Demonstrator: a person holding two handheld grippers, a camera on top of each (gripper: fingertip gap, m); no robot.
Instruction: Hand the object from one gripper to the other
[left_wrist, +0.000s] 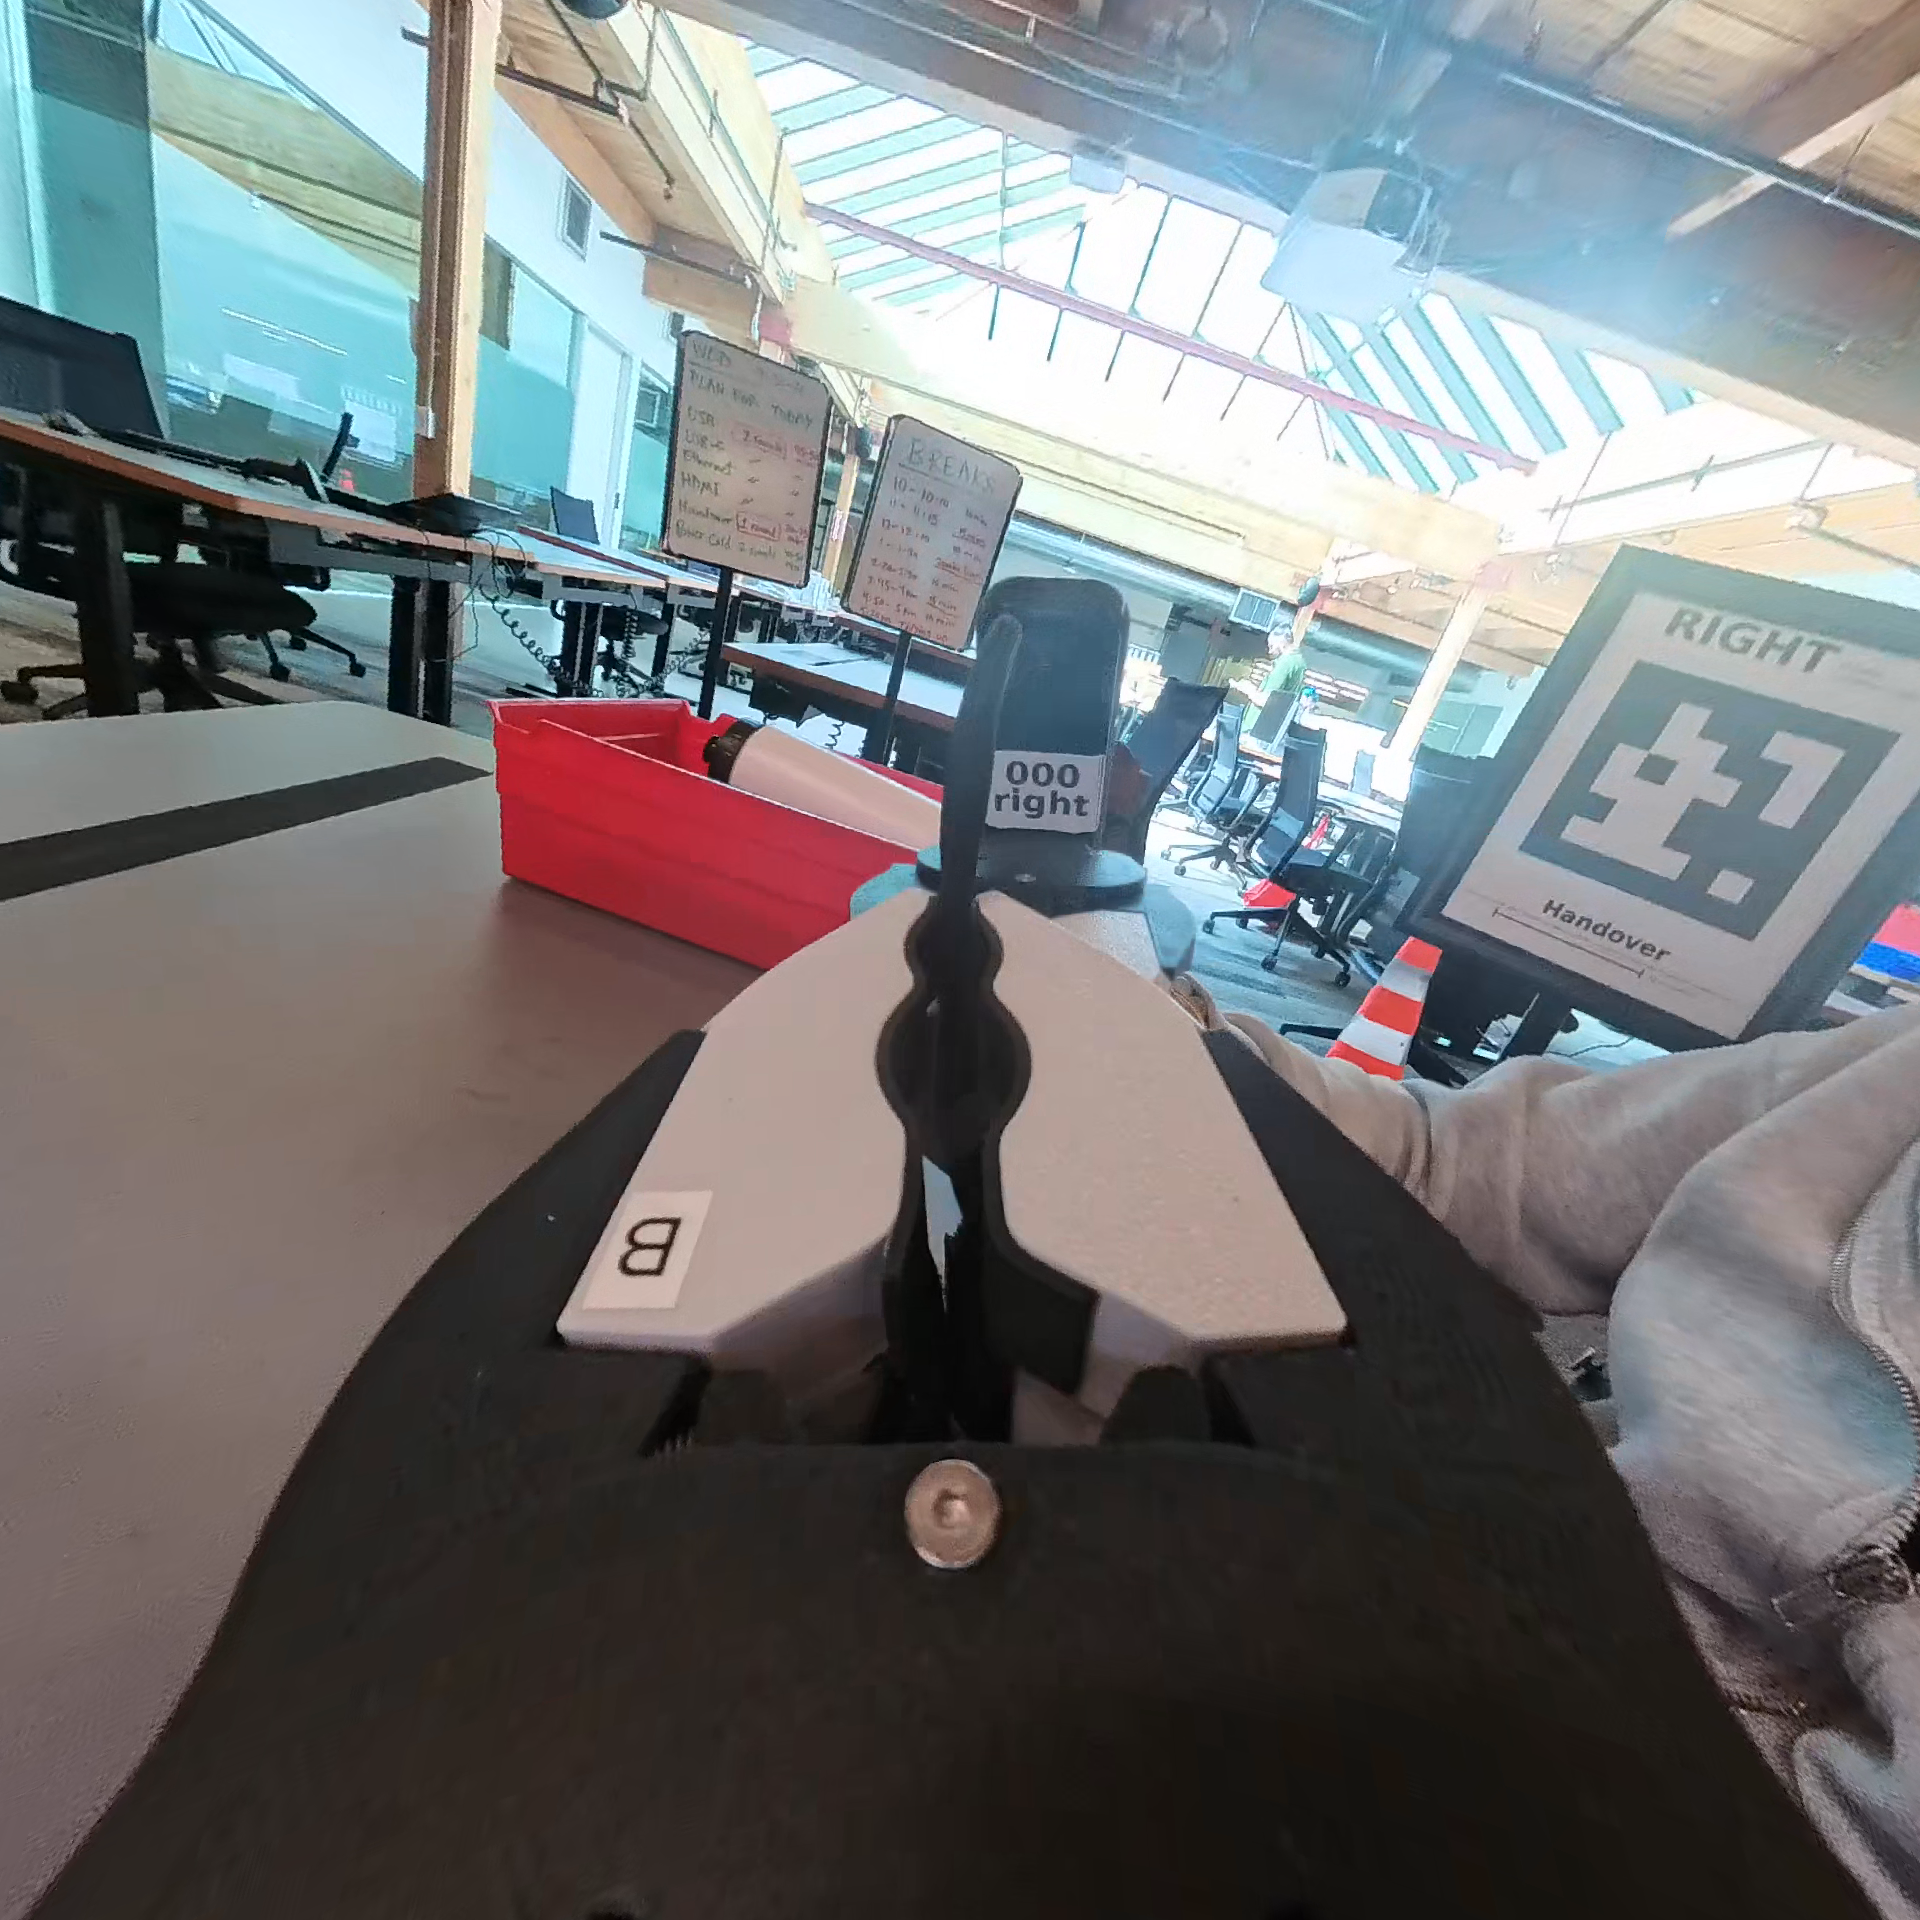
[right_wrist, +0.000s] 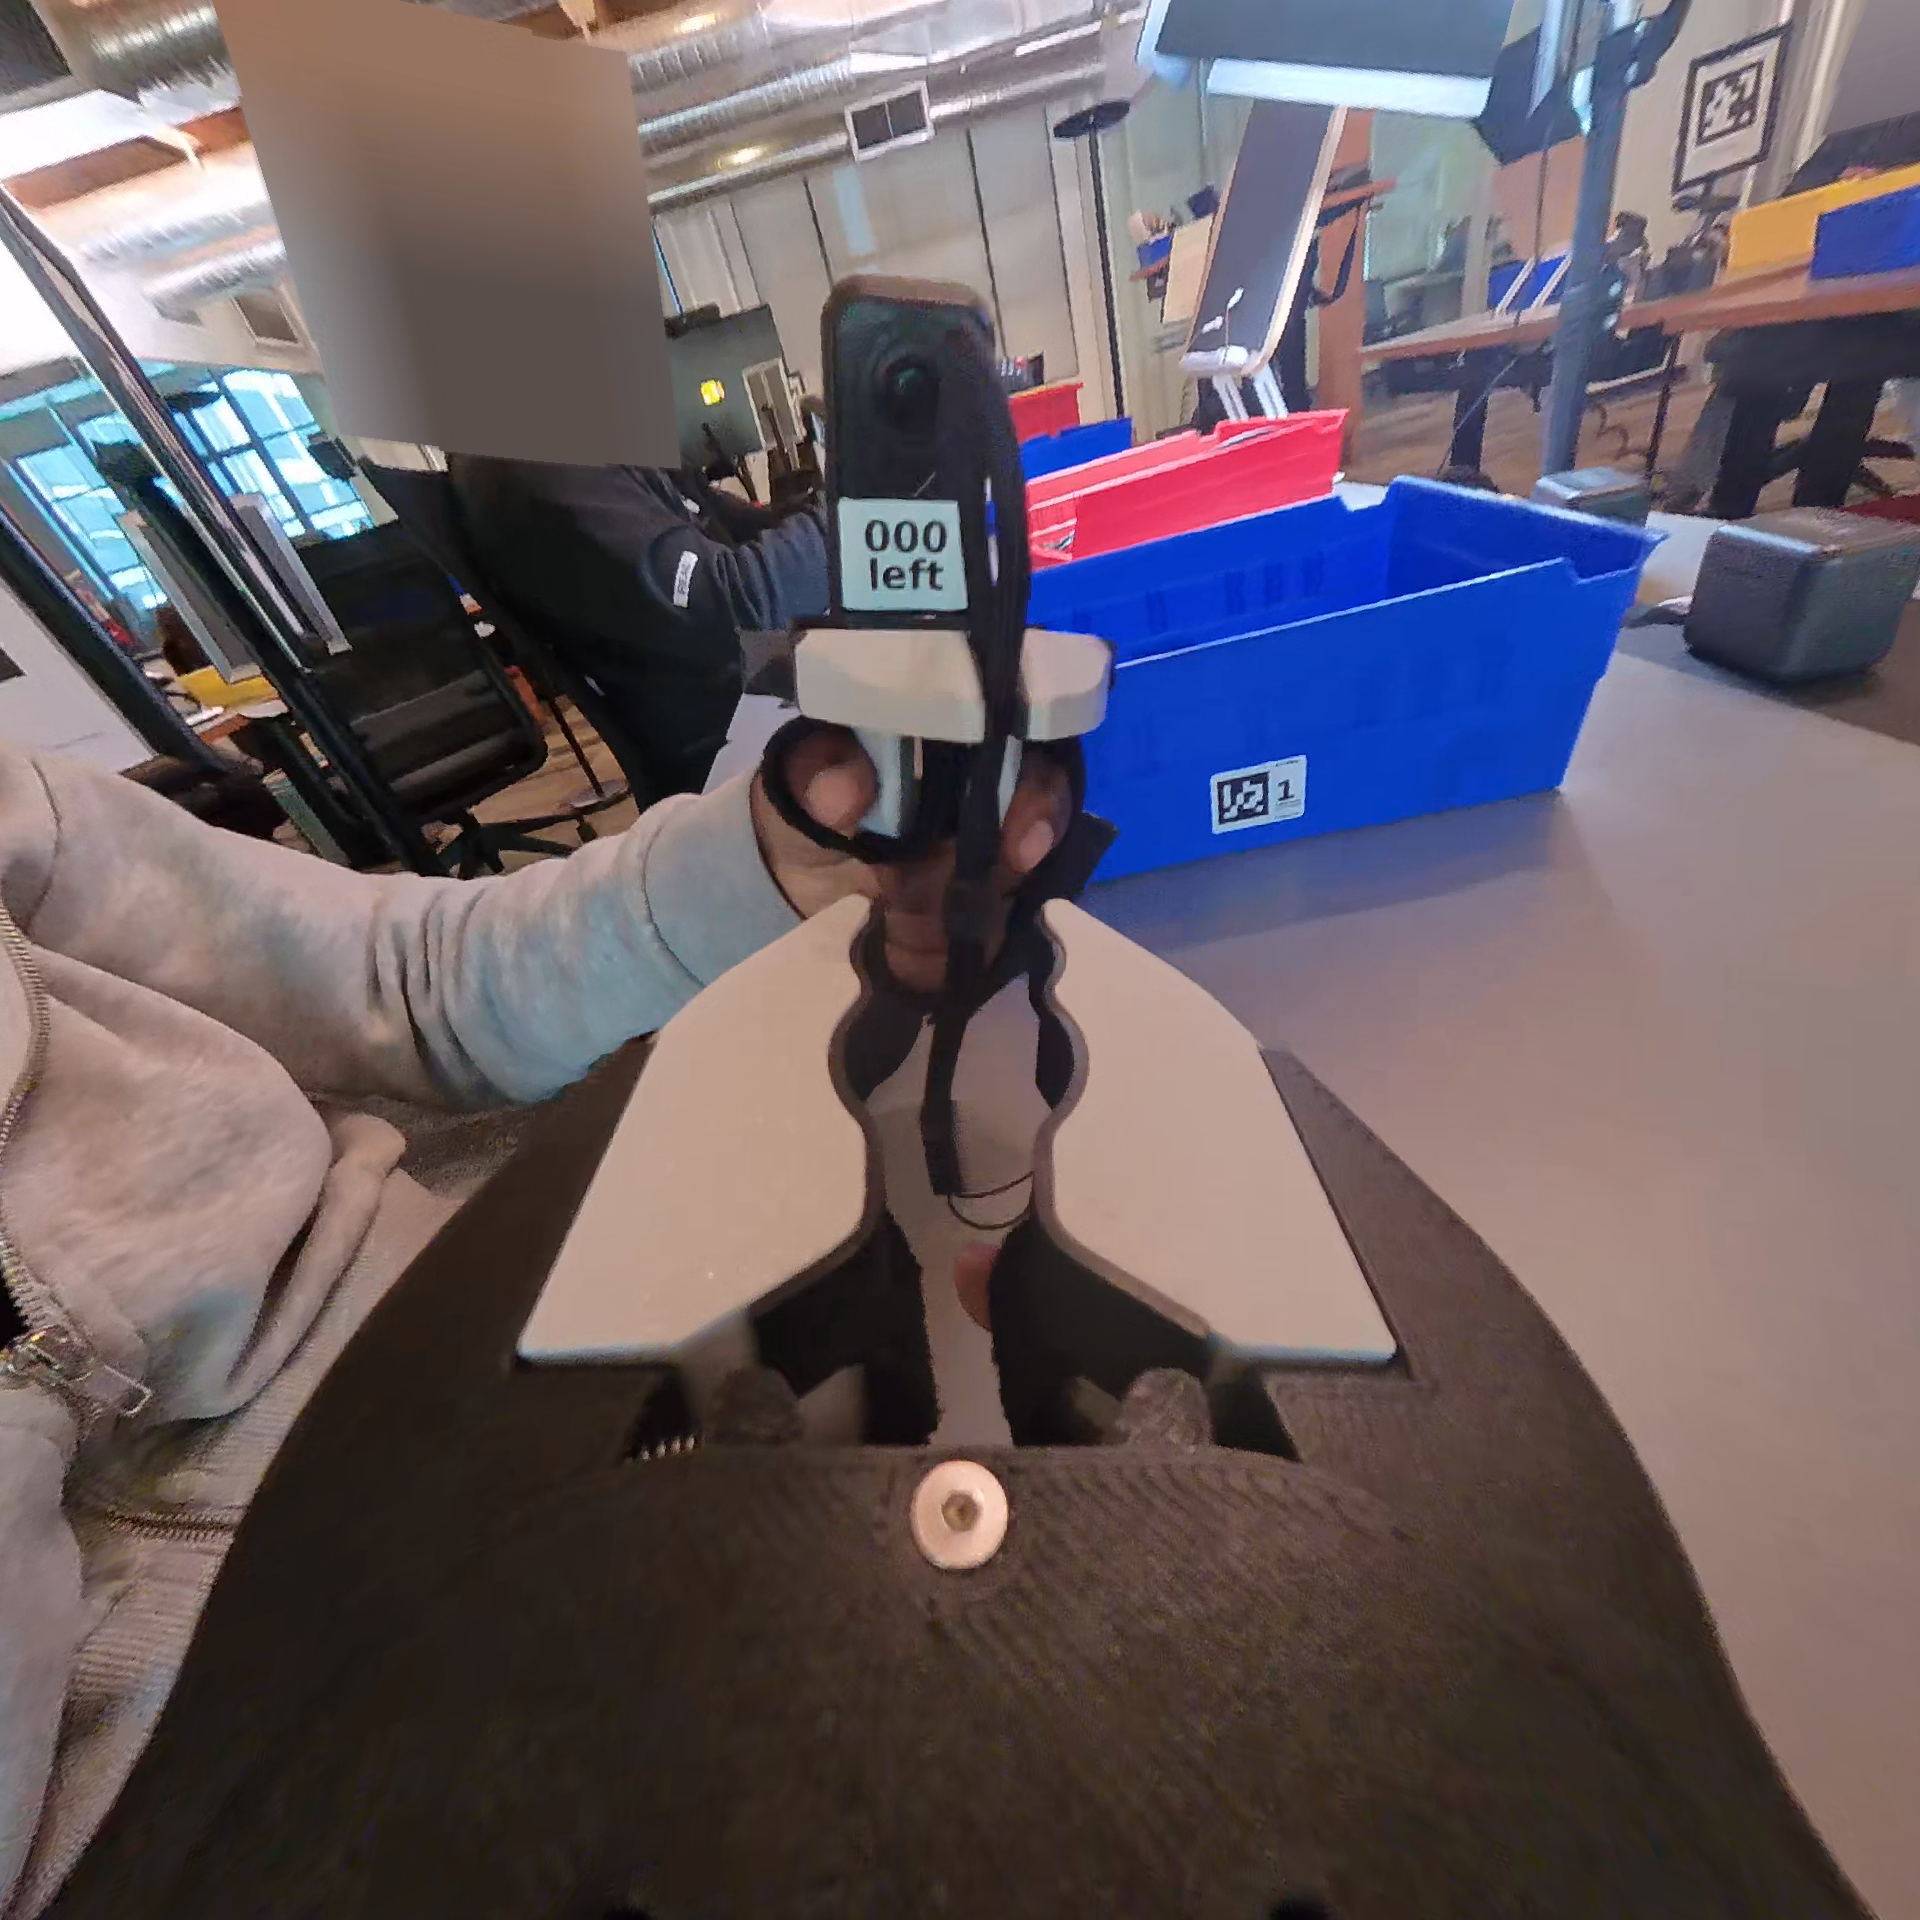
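A thin black cord (left_wrist: 961, 831) runs upright between the grey fingers of my left gripper (left_wrist: 951, 904), which is shut on it. In the right wrist view the same cord (right_wrist: 951, 987) hangs down into the gap between the fingers of my right gripper (right_wrist: 956, 914). Those jaws stand apart on either side of it and do not press it. The two grippers face each other closely above the grey table (left_wrist: 260, 987). A hand (right_wrist: 831, 821) holds the left gripper's handle, and its camera (right_wrist: 904, 384) faces me.
A red bin (left_wrist: 644, 831) holding a white cylinder (left_wrist: 821, 774) stands on the table beyond the left gripper. A blue bin (right_wrist: 1351, 707) stands beyond the right gripper, with a grey box (right_wrist: 1808, 603) to its right. A framed marker board (left_wrist: 1683, 800) stands at the right. Only a small space, under 4 cm, lies between the two pairs of fingers.
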